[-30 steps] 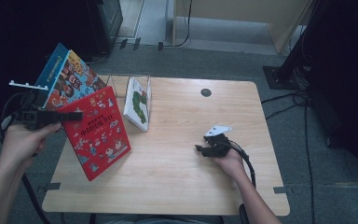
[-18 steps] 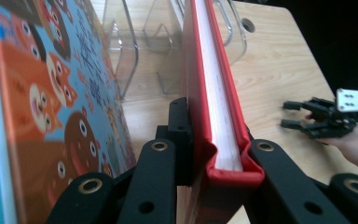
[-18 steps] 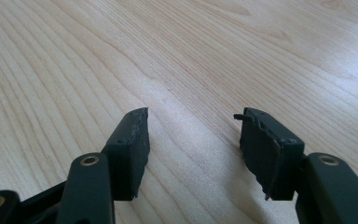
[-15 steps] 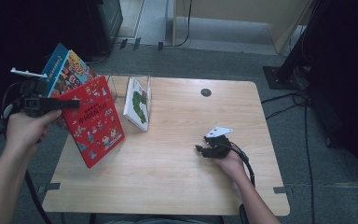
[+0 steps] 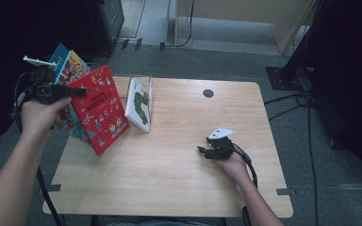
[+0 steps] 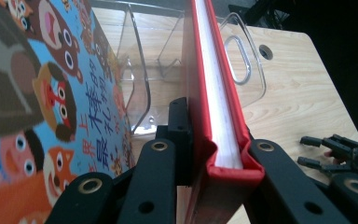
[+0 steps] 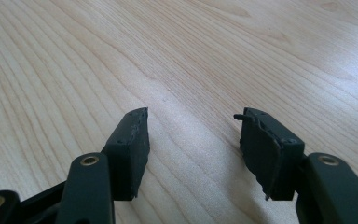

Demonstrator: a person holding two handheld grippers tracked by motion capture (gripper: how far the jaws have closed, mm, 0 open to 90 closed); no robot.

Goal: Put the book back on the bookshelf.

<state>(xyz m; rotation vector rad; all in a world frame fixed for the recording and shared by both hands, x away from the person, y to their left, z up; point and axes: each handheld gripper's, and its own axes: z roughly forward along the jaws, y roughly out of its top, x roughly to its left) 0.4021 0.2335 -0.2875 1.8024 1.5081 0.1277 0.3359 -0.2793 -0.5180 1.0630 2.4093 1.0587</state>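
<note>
Red book [image 5: 101, 108] hung in the air over the left edge of the wooden table [image 5: 179, 188], clamped in the left gripper [image 5: 73, 92]. Its long side ran tilted, with the top corner up near the gripper and the bottom corner pointing down at the table. In the left gripper view, both jaws pressed the red cover [image 6: 214, 140] from each side, with the white pages facing up. Just behind it stood a blue book [image 5: 70, 66] with cartoon animals. A clear plastic rack [image 6: 242, 60] sat on the table nearby, with 1 white and green book [image 5: 140, 103] leaning in it. Well apart, the right gripper [image 5: 206, 151] rested on the table, jaws wide with nothing between them.
</note>
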